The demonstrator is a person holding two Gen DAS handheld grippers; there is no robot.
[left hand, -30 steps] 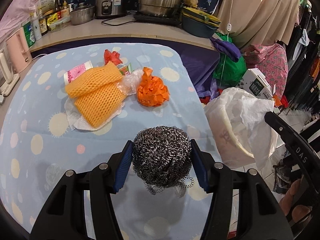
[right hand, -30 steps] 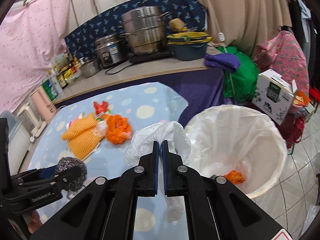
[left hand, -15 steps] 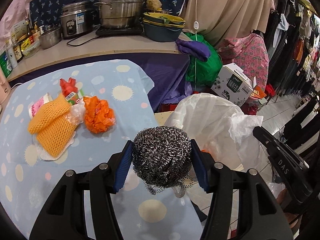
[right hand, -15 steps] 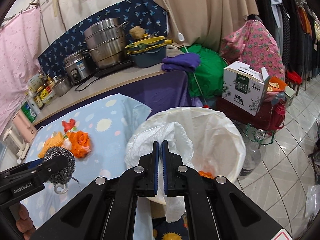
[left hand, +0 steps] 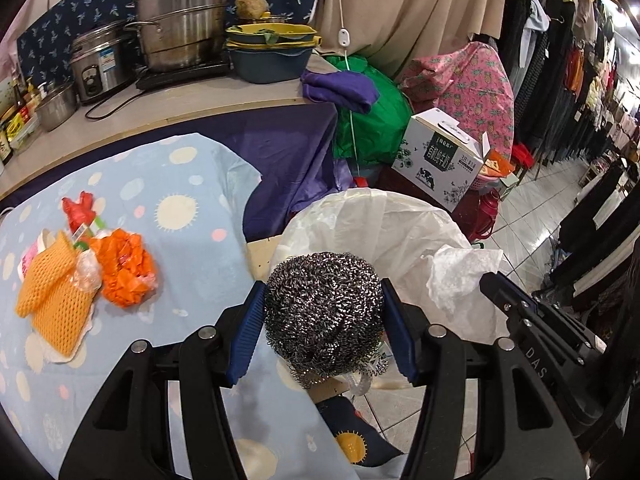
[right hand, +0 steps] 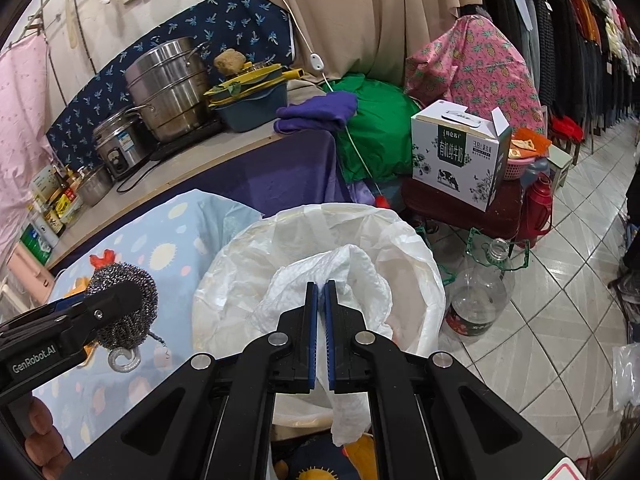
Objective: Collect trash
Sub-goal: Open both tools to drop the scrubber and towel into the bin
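My left gripper (left hand: 324, 312) is shut on a steel wool scrubber (left hand: 322, 312), held above the table's right edge beside the bin; it also shows in the right wrist view (right hand: 122, 304). My right gripper (right hand: 321, 292) is shut on a crumpled white paper (right hand: 320, 280), held over the bin's open mouth. The bin (right hand: 248, 256) is lined with a white bag and stands on the floor next to the table; it also shows in the left wrist view (left hand: 360, 220). On the table lie orange foam nets (left hand: 52, 300), an orange plastic bag (left hand: 124, 268) and a red wrapper (left hand: 78, 208).
The table (left hand: 180, 240) has a light blue dotted cloth. A counter behind it holds steel pots (left hand: 180, 16) and a blue basin (left hand: 268, 60). A milk carton box (right hand: 460, 156), an empty plastic bottle (right hand: 480, 292) and hanging clothes stand at the right on the tiled floor.
Both grippers have moved right, from over the table toward the bin. The white paper is now over the bin's mouth; the scrubber has reached the table's edge beside the bin.
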